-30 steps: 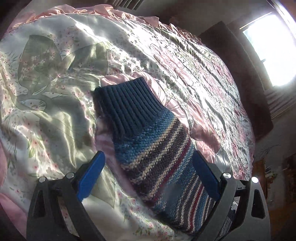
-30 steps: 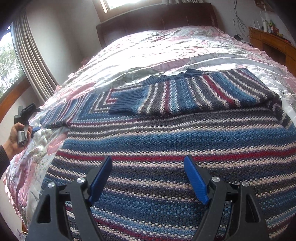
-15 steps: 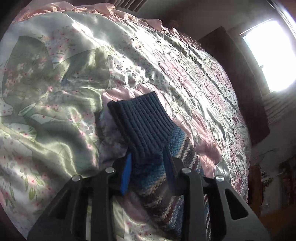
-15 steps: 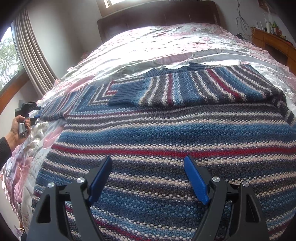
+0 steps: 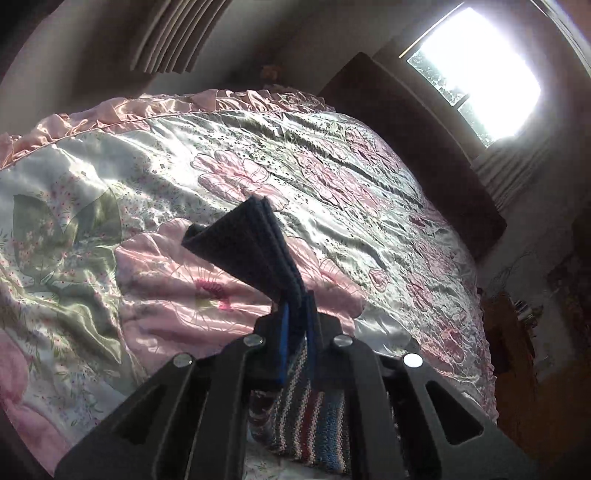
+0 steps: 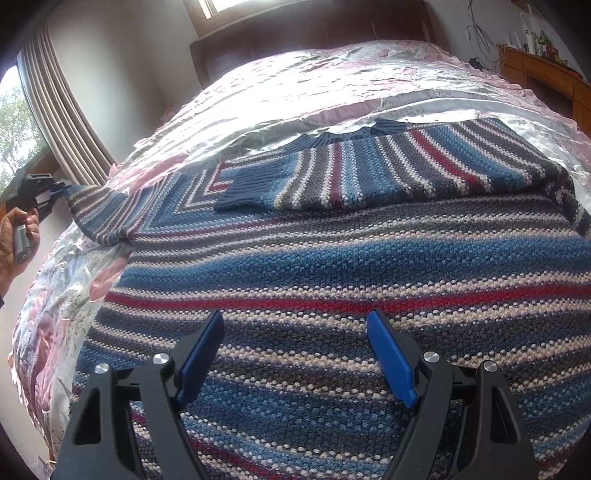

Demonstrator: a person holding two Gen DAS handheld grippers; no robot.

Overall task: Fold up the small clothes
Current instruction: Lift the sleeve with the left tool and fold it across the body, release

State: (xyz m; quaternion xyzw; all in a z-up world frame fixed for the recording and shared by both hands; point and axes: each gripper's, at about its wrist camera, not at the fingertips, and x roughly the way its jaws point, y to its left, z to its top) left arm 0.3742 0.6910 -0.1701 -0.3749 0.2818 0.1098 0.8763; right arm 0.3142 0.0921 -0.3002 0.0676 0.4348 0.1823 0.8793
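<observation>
A striped knitted sweater [image 6: 332, 266] in blue, grey, red and cream lies spread on the bed. Its right sleeve is folded across the chest, with the navy cuff [image 6: 243, 190] lying flat. My left gripper [image 5: 297, 314] is shut on the left sleeve's navy ribbed cuff [image 5: 251, 247], which sticks up off the bedspread. In the right wrist view that same gripper [image 6: 55, 188] holds the left sleeve [image 6: 99, 218] raised at the far left, in a person's hand [image 6: 14, 240]. My right gripper [image 6: 295, 332] hovers open over the sweater's lower body, with nothing between its fingers.
A shiny pink and white floral bedspread [image 5: 147, 184] covers the bed. A dark headboard [image 6: 314, 33] and bright window stand at the far end. Curtains [image 6: 62, 114] hang at the left. A wooden dresser [image 6: 546, 74] with small items stands at the right.
My left gripper closed on the sleeve cuff and lifted it off the bedspread. The right gripper stayed open over the sweater, nearly still.
</observation>
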